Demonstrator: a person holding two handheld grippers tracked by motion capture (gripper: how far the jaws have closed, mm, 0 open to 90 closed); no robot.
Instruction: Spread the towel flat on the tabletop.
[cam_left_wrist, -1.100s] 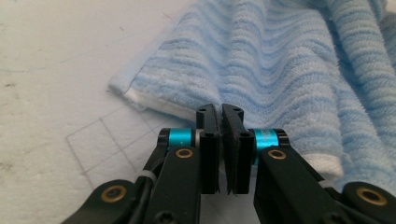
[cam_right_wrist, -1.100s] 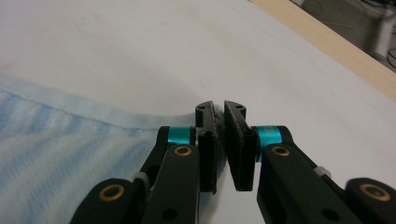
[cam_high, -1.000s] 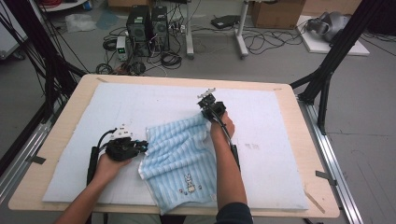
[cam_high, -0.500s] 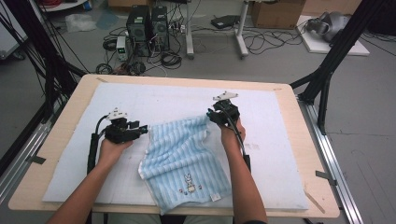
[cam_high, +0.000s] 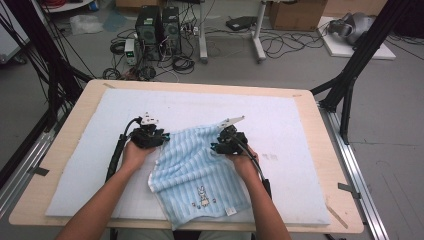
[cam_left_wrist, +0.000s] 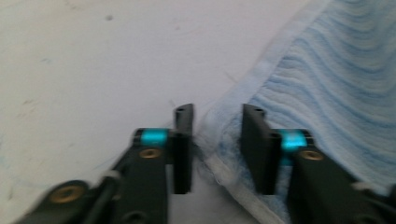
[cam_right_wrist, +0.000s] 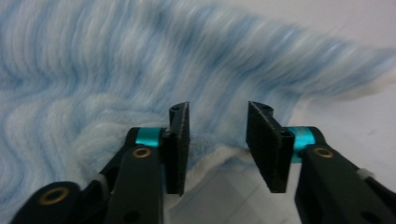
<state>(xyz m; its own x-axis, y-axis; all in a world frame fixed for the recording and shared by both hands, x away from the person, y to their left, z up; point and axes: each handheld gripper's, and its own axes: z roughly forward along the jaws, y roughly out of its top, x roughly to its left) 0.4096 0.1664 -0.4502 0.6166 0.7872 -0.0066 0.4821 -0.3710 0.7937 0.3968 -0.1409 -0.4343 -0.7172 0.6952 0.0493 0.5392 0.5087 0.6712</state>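
Cables (cam_high: 165, 55), two computer towers (cam_high: 159, 25) and a cardboard box (cam_high: 295, 12) crowd the floor beyond the table (cam_high: 65, 150). One white mat (cam_high: 305, 150) covers it, and nothing else stands near the work. One blue striped towel (cam_high: 195, 170) lies rumpled at the mat's near middle, a rabbit emblem by its near hem. The left gripper (cam_high: 148, 136) meets its left edge, the right gripper (cam_high: 227, 142) its far right corner. Both pairs of jaws have just been closing, yet each stands apart with a towel edge between, unpressed.
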